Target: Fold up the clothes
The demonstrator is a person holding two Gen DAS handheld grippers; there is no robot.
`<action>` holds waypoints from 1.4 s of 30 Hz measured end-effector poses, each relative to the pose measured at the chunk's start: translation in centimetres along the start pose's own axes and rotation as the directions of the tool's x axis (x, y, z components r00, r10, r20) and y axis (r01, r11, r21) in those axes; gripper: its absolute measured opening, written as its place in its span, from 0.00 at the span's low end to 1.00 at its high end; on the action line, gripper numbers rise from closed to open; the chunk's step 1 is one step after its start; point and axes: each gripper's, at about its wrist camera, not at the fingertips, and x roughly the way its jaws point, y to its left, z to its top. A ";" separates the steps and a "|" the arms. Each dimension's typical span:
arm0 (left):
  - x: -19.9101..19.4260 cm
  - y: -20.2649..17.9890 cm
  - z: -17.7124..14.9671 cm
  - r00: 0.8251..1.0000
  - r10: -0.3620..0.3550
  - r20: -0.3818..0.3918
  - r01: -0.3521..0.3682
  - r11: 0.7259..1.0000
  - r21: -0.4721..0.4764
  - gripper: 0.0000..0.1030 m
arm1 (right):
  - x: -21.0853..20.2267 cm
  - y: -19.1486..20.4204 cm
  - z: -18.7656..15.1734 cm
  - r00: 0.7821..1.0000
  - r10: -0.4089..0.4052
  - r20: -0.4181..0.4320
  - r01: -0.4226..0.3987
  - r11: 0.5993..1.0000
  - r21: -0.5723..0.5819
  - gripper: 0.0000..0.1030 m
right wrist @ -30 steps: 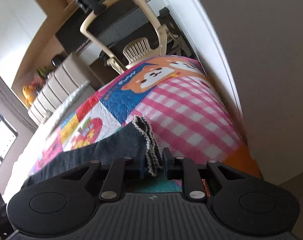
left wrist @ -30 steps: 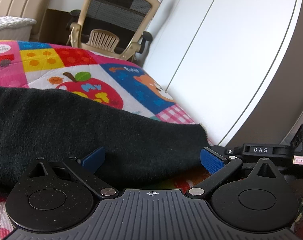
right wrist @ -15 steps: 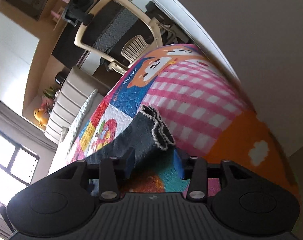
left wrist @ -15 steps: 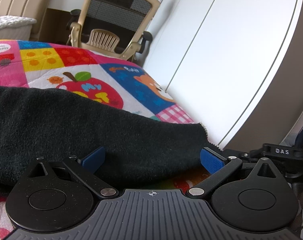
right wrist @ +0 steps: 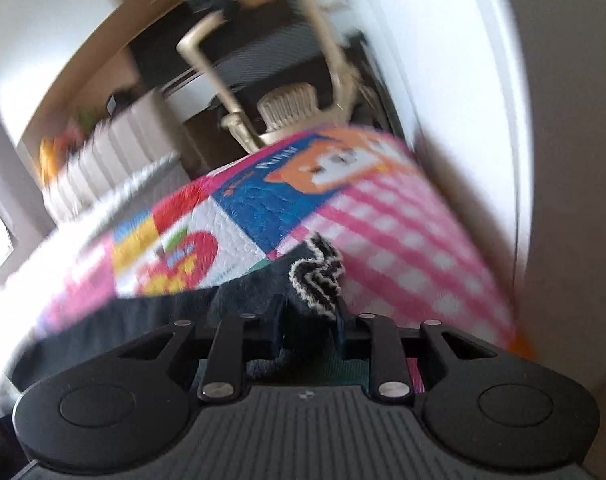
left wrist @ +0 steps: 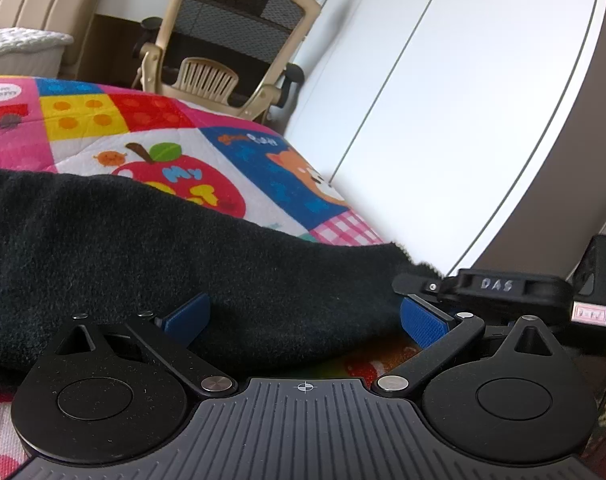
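Observation:
A black fleece garment (left wrist: 143, 248) lies across a colourful patchwork quilt (left wrist: 151, 128). My left gripper (left wrist: 303, 316) is open, its blue pads (left wrist: 421, 326) wide apart on either side of the garment's near edge. My right gripper (right wrist: 309, 320) has its jaws partly apart around the garment's corner (right wrist: 317, 276), which has a pale stitched hem; the cloth sits loose between the fingers. The right wrist view is motion-blurred. The right gripper's body (left wrist: 499, 286) shows at the right edge of the left wrist view.
A beige mesh office chair (left wrist: 227, 40) stands beyond the bed's far edge, also in the right wrist view (right wrist: 279, 80). White wardrobe doors (left wrist: 443, 100) run along the bed's right side. A beige padded headboard (left wrist: 39, 0) is at the far left.
My right gripper opened off the garment corner, which it gripped a second ago, and has swung, tilting its view. My left gripper has stayed still and open.

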 end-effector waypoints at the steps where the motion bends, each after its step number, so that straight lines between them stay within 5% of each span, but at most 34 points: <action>1: 0.0 -0.1 0.1 1.000 0.009 -0.003 -0.009 1.000 0.005 1.00 | -0.2 0.9 -0.1 1.000 -0.017 0.015 0.018 0.997 -0.079 0.23; 5: 0.1 -0.9 0.9 0.998 0.046 -0.039 -0.045 0.999 0.022 1.00 | -0.8 4.0 -0.5 0.997 -0.052 0.065 0.073 0.924 -0.375 0.22; 9: -0.4 -1.9 3.5 0.999 0.031 -0.037 -0.031 0.999 0.018 1.00 | -0.9 7.1 -1.9 0.994 -0.057 0.089 0.101 0.754 -0.649 0.22; 11: -0.6 -2.9 5.1 0.999 0.031 -0.028 -0.029 0.999 0.044 1.00 | -0.7 8.1 -2.8 0.996 -0.048 0.080 0.091 0.679 -0.729 0.22; 14: 0.1 -5.0 7.0 0.998 0.046 -0.035 -0.041 0.992 0.122 1.00 | -0.5 8.8 -3.5 0.997 -0.027 0.067 0.069 0.633 -0.771 0.22; 20: 4.5 -7.7 8.6 0.992 0.068 -0.104 -0.045 0.978 0.205 1.00 | -0.9 8.6 -3.1 0.998 0.021 0.051 0.024 0.678 -0.735 0.23; 27: 8.5 -7.2 7.1 0.965 0.180 -0.193 -0.122 0.953 0.278 0.97 | -1.8 6.4 -1.2 0.992 0.129 -0.015 -0.114 0.808 -0.578 0.31; 32: 8.9 -3.9 6.7 0.947 0.209 -0.244 -0.162 0.967 0.198 0.95 | -2.0 4.3 0.4 0.970 0.229 -0.079 -0.241 0.888 -0.391 0.33; 34: 8.7 -3.2 6.6 0.949 0.197 -0.246 -0.154 0.971 0.182 0.95 | -2.1 3.4 0.7 0.962 0.259 -0.092 -0.275 0.903 -0.330 0.43; 38: 8.1 -2.7 6.5 0.954 0.175 -0.243 -0.138 0.977 0.162 0.95 | -2.3 0.0 1.2 0.942 0.319 -0.108 -0.330 0.937 -0.115 0.47; 42: 8.0 -2.4 6.4 0.958 0.163 -0.235 -0.129 0.980 0.154 0.95 | -1.7 -3.7 1.1 0.932 0.356 -0.066 -0.341 0.924 0.175 0.47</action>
